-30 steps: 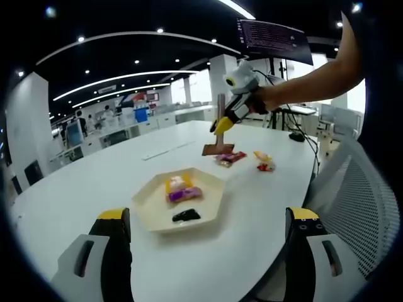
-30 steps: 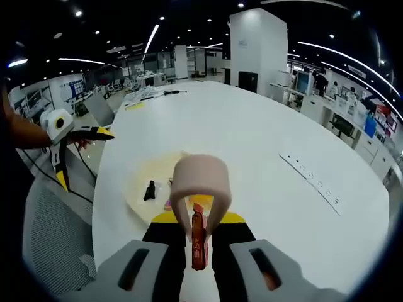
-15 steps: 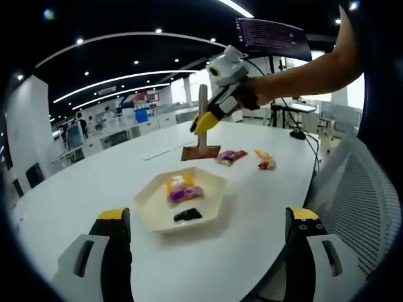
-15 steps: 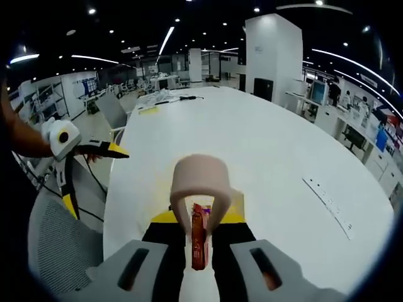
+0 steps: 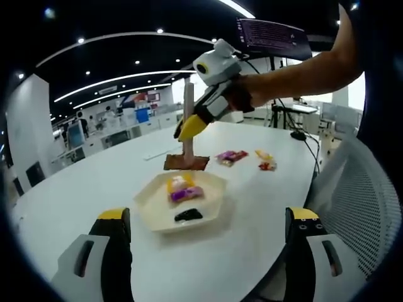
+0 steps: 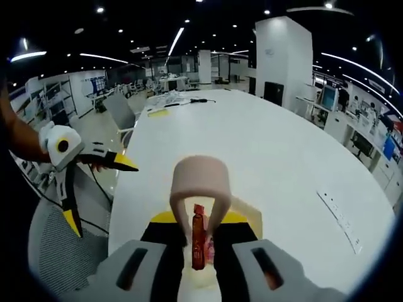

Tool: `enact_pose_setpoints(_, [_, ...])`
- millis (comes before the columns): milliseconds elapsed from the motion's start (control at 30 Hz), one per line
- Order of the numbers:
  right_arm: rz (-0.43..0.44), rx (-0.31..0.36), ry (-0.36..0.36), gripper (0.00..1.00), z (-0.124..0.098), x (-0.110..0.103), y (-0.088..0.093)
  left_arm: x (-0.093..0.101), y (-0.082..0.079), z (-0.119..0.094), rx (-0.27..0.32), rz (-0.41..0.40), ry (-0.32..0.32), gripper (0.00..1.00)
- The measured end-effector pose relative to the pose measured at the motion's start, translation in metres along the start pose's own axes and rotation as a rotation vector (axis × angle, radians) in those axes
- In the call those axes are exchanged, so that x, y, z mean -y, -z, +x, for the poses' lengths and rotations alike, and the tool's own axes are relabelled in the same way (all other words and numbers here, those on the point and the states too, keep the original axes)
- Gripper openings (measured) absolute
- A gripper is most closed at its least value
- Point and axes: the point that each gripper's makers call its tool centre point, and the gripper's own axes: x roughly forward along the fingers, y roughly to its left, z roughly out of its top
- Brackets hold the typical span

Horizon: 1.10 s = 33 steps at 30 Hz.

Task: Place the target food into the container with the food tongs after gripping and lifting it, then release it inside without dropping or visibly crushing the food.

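A cream hexagonal tray (image 5: 151, 205) lies on the white table with a yellow packet (image 5: 178, 183), a purple one (image 5: 185, 194) and a black piece (image 5: 187, 215) inside. My right gripper (image 5: 187, 130) is shut on pink food tongs (image 5: 188, 113), which pinch a brown-red snack packet (image 5: 186, 163) hanging just above the tray's far rim. In the right gripper view the tongs (image 6: 200, 179) clamp the packet (image 6: 199, 236) between my shut right gripper (image 6: 200, 220), with the tray (image 6: 249, 212) below. My left gripper (image 5: 208, 217) stands open and holds nothing; it appears as the left gripper (image 6: 106, 200) there too.
Two more snack packets (image 5: 231, 155) (image 5: 264, 161) lie on the table beyond the tray. A mesh chair (image 5: 359, 207) stands by the table edge. A power strip (image 6: 343, 217) lies on the table. Office desks and screens are far behind.
My right gripper has carried the tongs and packet from beside the loose snacks leftward, up to the tray's far rim. My left gripper has stayed open and still.
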Motion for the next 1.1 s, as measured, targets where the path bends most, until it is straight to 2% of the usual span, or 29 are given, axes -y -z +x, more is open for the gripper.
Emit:
enact_pose_setpoints(267, [0.002, 0.010, -0.003, 0.17, -0.001, -0.001, 0.000, 0.001, 0.001, 0.000, -0.005, 0.001, 0.004, 0.99])
enact_pose_setpoints(400, [-0.037, 0.053, -0.016, 0.16, -0.009, -0.002, -0.004, 0.002, 0.002, 0.001, -0.010, 0.004, 0.007, 0.99])
enact_pose_setpoints(500, [-0.035, 0.061, -0.012, 0.16, -0.016, 0.000, -0.002, 0.001, 0.002, 0.001, -0.010, 0.004, 0.004, 0.99])
enact_pose_setpoints(633, [-0.050, 0.106, -0.022, 0.17, -0.030, 0.001, -0.004, 0.001, 0.002, 0.001, -0.009, 0.003, 0.002, 0.99])
enact_pose_setpoints(767, [-0.094, 0.112, -0.013, 0.18, -0.043, 0.004, 0.002, 0.001, 0.001, 0.001, -0.006, 0.008, 0.001, 0.99])
enact_pose_setpoints(1100, [-0.115, 0.108, 0.020, 0.18, -0.081, 0.020, 0.027, 0.002, 0.002, 0.001, -0.011, 0.008, 0.009, 0.99])
